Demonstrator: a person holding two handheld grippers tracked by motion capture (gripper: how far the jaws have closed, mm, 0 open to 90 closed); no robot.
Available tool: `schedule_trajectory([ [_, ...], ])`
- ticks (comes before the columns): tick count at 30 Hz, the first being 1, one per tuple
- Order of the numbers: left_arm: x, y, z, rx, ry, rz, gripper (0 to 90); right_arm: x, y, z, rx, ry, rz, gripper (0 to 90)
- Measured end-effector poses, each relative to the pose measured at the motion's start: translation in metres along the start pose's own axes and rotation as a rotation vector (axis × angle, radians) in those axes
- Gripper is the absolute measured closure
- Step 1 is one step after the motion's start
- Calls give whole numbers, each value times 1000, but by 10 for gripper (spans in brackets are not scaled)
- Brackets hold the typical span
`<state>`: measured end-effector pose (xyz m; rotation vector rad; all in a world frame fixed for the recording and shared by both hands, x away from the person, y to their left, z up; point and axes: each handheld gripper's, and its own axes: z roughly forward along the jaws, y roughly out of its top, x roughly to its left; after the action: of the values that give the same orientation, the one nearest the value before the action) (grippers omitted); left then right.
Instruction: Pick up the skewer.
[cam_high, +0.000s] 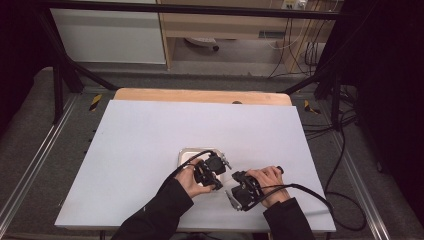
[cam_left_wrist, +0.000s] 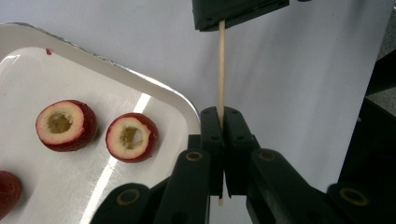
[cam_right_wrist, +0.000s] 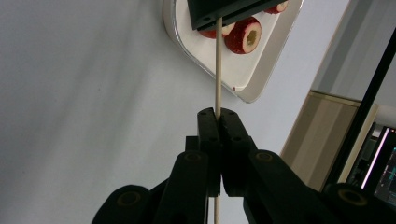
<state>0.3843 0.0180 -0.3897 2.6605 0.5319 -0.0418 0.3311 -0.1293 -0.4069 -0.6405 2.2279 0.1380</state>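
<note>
Between both sets of black jaws, thin wooden skewer (cam_left_wrist: 221, 70) held at two points: left gripper (cam_left_wrist: 223, 122) clamped tight on one end, right gripper (cam_right_wrist: 218, 122) clamped tight on other, stick spanning gap between them above white table (cam_high: 150, 140). Snapping or bowing of skewer judged likely if hands are pulled or twisted apart; slipping possible if one grip is eased. Just beyond, metal tray (cam_left_wrist: 154, 88) seen with cored red fruit pieces (cam_left_wrist: 131, 137) lying inside, apart from skewer
</note>
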Motion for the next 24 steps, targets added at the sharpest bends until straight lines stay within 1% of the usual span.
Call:
schedule_trajectory([
  [4, -2, -1, 0, -9, 17, -3, 885, 0, 0, 0, 1, -7, 0, 888],
  [6, -2, -3, 0, -17, 22, 0, 885, 0, 0, 0, -5, -9, 16, 879],
  [7, -2, -4, 0, -22, 30, 2, 885, -1, -1, 0, -4, -7, 37, 857],
  [9, -2, -8, -2, -35, 42, 4, 885, -3, -4, 1, -11, 3, 128, 769],
  [10, -1, -11, -3, -43, 47, 2, 885, -4, -6, 1, -8, 11, 185, 723],
  [11, 0, -14, -5, -51, 56, 2, 885, -5, -9, 1, -9, 8, 237, 662],
  [12, 1, -18, -7, -60, 71, 0, 884, -7, -12, 2, -16, 3, 279, 626],
  [13, 2, -22, -9, -67, 80, 1, 885, -8, -15, 1, -30, 11, 349, 591],
  [14, 3, -26, -10, -71, 91, 0, 884, -9, -18, 1, -54, 9, 410, 546],
  [15, 4, -30, -12, -76, 107, -6, 884, -10, -21, 1, -62, 6, 462, 506],
  [17, 6, -37, -15, -73, 136, -4, 883, -10, -27, 2, -81, 10, 598, 426],
  [18, 7, -42, -16, -67, 140, -2, 883, -11, -29, 3, -77, 17, 652, 393],
  [20, 9, -50, -18, -66, 158, -5, 883, -12, -33, 5, -51, 34, 749, 324],
  [23, 12, -61, -23, -83, 176, -23, 882, -12, -41, 9, -71, 77, 892, 280],
  [24, 12, -65, -24, -94, 183, -30, 883, -11, -43, 11, -67, 90, 934, 266],
])
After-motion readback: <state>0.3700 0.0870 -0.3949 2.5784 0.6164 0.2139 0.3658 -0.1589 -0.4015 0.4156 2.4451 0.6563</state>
